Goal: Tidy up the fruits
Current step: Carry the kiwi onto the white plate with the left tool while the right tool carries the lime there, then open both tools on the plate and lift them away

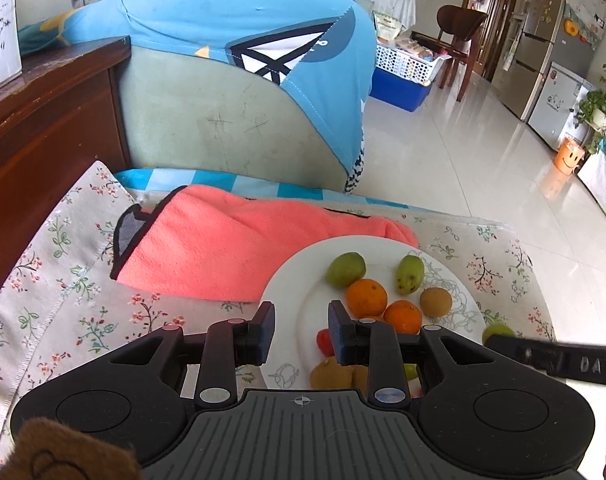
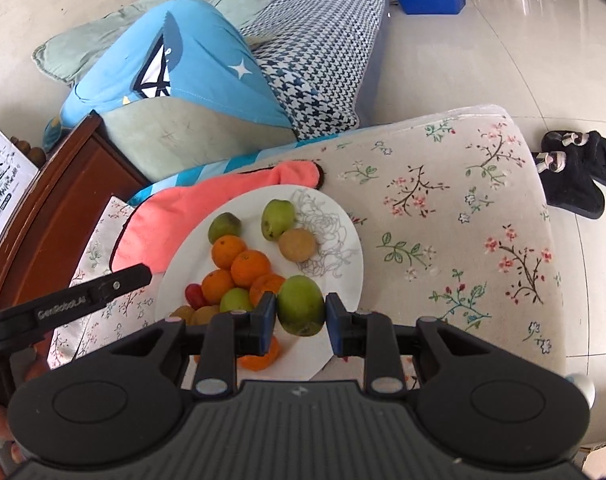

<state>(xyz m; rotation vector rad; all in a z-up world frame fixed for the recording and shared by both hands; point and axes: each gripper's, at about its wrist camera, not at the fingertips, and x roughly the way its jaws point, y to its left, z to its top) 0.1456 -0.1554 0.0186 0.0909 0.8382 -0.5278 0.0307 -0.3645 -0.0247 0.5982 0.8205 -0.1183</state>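
Observation:
A white plate (image 1: 293, 280) on a floral-covered seat carries oranges (image 1: 366, 298), green fruits (image 1: 345, 269), brown kiwis (image 1: 435, 301) and a small red fruit (image 1: 324, 340). My left gripper (image 1: 301, 316) hovers over the plate's near left part. Its jaws stand a little apart, with only the plate showing between them. In the right wrist view my right gripper (image 2: 301, 308) is shut on a large green fruit (image 2: 301, 304), held just above the plate's (image 2: 171, 284) near edge beside the orange pile (image 2: 250, 267). That fruit (image 1: 497, 330) also peeks out at the plate's right rim.
A pink cloth (image 1: 223, 248) lies behind and left of the plate. The floral cover (image 2: 443, 208) stretches to the right, ending in a drop to the tiled floor with black slippers (image 2: 575, 168). A wooden cabinet (image 1: 43, 120) stands left, and a blue pillow (image 1: 243, 32) on a sofa behind.

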